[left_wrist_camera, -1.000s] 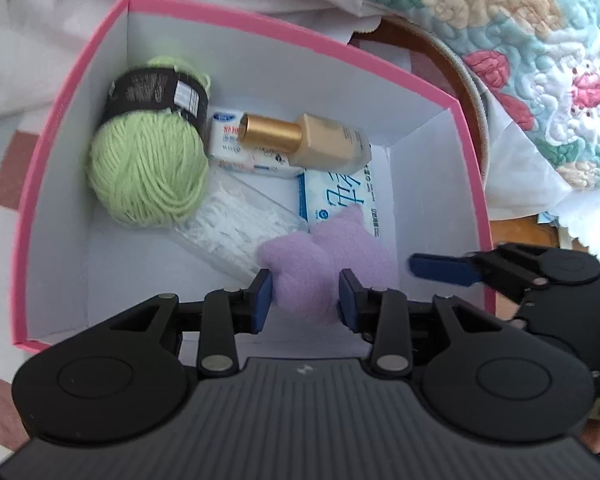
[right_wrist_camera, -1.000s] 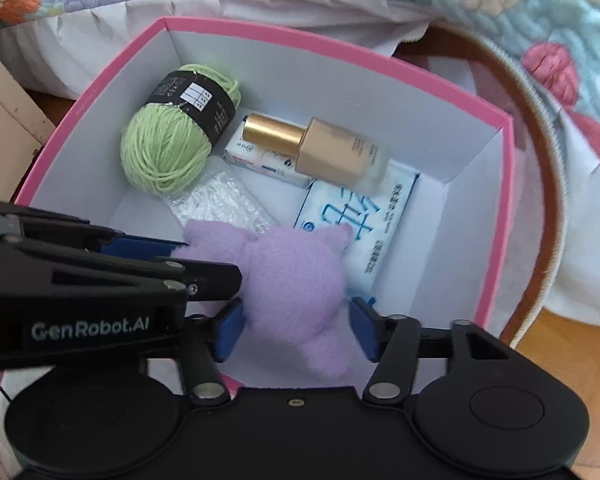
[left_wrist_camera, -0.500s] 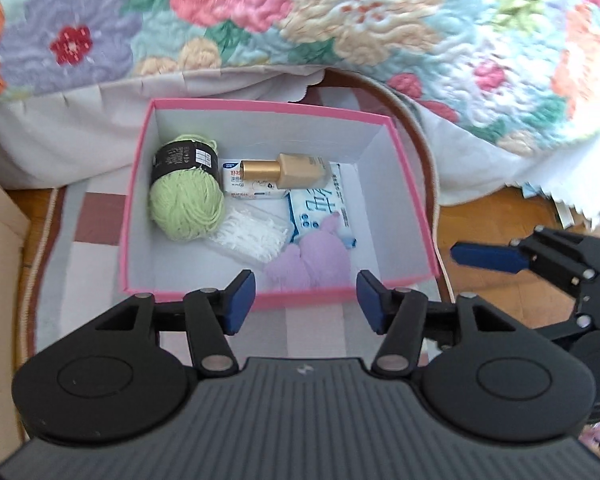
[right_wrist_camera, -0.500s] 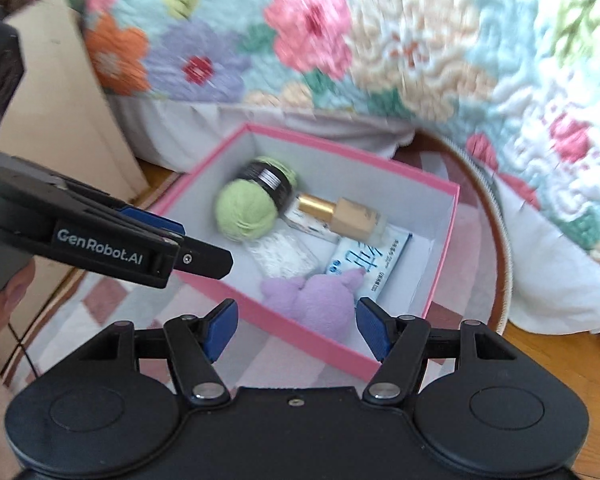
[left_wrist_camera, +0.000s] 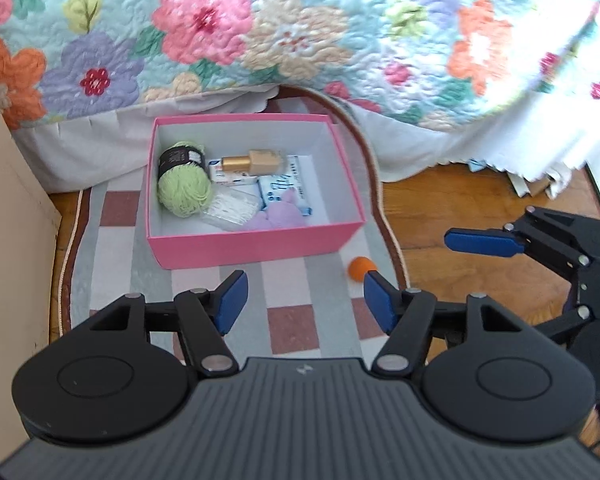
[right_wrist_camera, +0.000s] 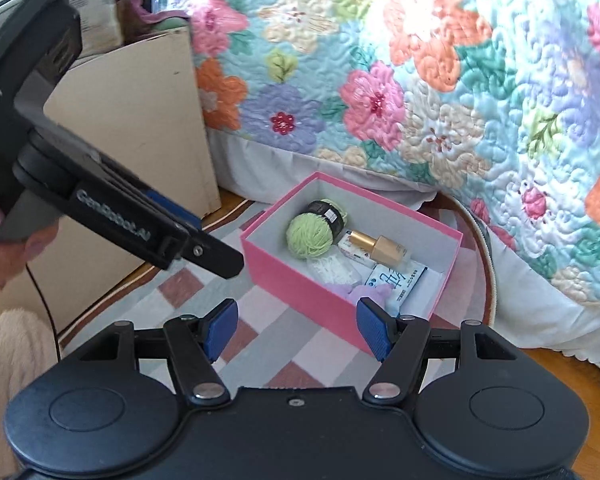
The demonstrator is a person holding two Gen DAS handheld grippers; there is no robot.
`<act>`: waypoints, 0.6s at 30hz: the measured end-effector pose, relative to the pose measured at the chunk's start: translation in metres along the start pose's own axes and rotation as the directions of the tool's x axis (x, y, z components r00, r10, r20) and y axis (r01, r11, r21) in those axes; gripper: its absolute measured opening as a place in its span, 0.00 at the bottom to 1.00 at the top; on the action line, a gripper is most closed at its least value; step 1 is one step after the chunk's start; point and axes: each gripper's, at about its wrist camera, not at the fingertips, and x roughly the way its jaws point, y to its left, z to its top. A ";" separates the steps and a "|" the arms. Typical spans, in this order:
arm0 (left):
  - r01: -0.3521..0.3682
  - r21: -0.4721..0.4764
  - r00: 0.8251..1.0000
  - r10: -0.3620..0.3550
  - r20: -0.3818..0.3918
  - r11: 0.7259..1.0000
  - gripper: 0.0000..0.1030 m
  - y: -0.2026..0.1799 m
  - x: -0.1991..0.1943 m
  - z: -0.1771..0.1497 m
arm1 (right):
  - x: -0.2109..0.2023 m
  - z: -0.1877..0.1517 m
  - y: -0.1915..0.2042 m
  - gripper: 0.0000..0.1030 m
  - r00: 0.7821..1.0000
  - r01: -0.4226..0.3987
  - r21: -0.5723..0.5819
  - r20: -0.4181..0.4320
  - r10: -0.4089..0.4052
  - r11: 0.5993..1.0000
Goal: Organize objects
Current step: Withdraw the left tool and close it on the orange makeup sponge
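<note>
My left claw point(left_wrist_camera: 304, 300) hangs above the checked rug point(left_wrist_camera: 312, 276), its jaws opening with nothing between them. My right claw point(right_wrist_camera: 296, 330) stands half open and empty too. The pink box point(left_wrist_camera: 256, 246) sits on the rug by the bed, holding green yarn point(left_wrist_camera: 184, 188), a gold-capped bottle point(left_wrist_camera: 252, 162), tissue packs and the purple plush point(left_wrist_camera: 278, 216). An orange ball point(left_wrist_camera: 360, 268) lies just beside the box.

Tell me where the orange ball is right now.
In the left wrist view the orange ball lies on the checked rug, just outside the pink box, off its near right corner.
</note>
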 end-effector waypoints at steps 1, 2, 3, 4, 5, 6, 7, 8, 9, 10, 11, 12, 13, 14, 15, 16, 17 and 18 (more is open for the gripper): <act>0.000 0.016 1.000 0.000 0.007 1.000 0.61 -0.004 -0.004 -0.004 | -0.005 -0.004 0.003 0.69 1.000 0.003 -0.005 -0.003 -0.003 1.000; -0.003 0.032 1.000 0.002 0.012 0.999 0.61 -0.008 -0.006 -0.009 | -0.010 -0.008 0.006 0.69 1.000 0.006 -0.011 -0.006 -0.006 1.000; -0.010 0.047 1.000 0.009 0.014 0.999 0.61 -0.012 -0.007 -0.013 | -0.013 -0.013 0.009 0.69 1.000 0.006 -0.016 -0.011 -0.006 1.000; -0.017 0.059 1.000 0.017 0.014 0.998 0.61 -0.015 -0.007 -0.019 | -0.016 -0.017 0.011 0.70 1.000 0.006 -0.020 -0.016 -0.007 1.000; -0.020 0.065 1.000 0.019 0.013 0.998 0.61 -0.018 -0.007 -0.022 | -0.018 -0.021 0.013 0.70 1.000 0.007 -0.022 -0.019 -0.007 1.000; -0.017 0.068 1.000 0.016 0.008 0.998 0.61 -0.019 -0.005 -0.026 | -0.020 -0.026 0.015 0.70 1.000 0.006 -0.023 -0.023 -0.007 1.000; -0.008 0.068 1.000 0.008 0.002 0.998 0.61 -0.021 -0.003 -0.030 | -0.021 -0.031 0.016 0.70 1.000 0.003 -0.027 -0.028 -0.004 1.000; 0.003 0.067 1.000 -0.002 -0.003 0.998 0.61 -0.022 -0.001 -0.035 | -0.021 -0.036 0.017 0.70 0.999 0.002 -0.029 -0.032 -0.003 1.000; 0.013 0.064 1.000 -0.013 -0.008 0.998 0.61 -0.023 0.002 -0.038 | -0.021 -0.041 0.018 0.70 0.999 0.003 -0.031 -0.036 -0.004 1.000; 0.023 0.063 1.000 -0.022 -0.011 0.998 0.62 -0.024 0.006 -0.041 | -0.021 -0.046 0.019 0.71 0.999 0.003 -0.031 -0.040 -0.004 1.000; 0.033 0.067 0.999 -0.032 -0.014 0.997 0.62 -0.026 0.011 -0.044 | -0.019 -0.050 0.019 0.71 0.999 0.001 -0.026 -0.045 -0.002 1.000; 0.041 0.071 0.999 -0.040 -0.016 0.997 0.62 -0.028 0.016 -0.048 | -0.017 -0.056 0.018 0.72 0.999 -0.004 -0.017 -0.050 0.003 1.000; 0.049 0.076 0.999 -0.047 -0.016 0.996 0.62 -0.030 0.022 -0.050 | -0.014 -0.061 0.016 0.72 0.999 -0.008 -0.007 -0.053 0.008 1.000; 0.058 0.081 0.998 -0.056 -0.016 0.995 0.63 -0.031 0.028 -0.052 | -0.010 -0.066 0.014 0.72 0.998 -0.010 0.004 -0.055 0.010 1.000; 0.066 0.084 0.998 -0.065 -0.015 0.994 0.64 -0.032 0.035 -0.054 | -0.005 -0.071 0.011 0.73 0.998 -0.010 0.016 -0.058 0.011 1.000; 0.073 0.086 0.997 -0.073 -0.011 0.994 0.65 -0.033 0.042 -0.056 | -0.001 -0.077 0.008 0.74 0.998 -0.009 0.028 -0.061 0.011 1.000; 0.079 0.087 0.997 -0.079 -0.006 0.993 0.66 -0.033 0.050 -0.057 | 0.005 -0.082 0.004 0.75 0.998 -0.007 0.038 -0.062 0.010 0.999; 0.086 0.092 0.996 -0.086 -0.002 0.992 0.66 -0.034 0.059 -0.059 | 0.011 -0.087 0.000 0.76 0.998 -0.001 0.048 -0.058 0.003 0.999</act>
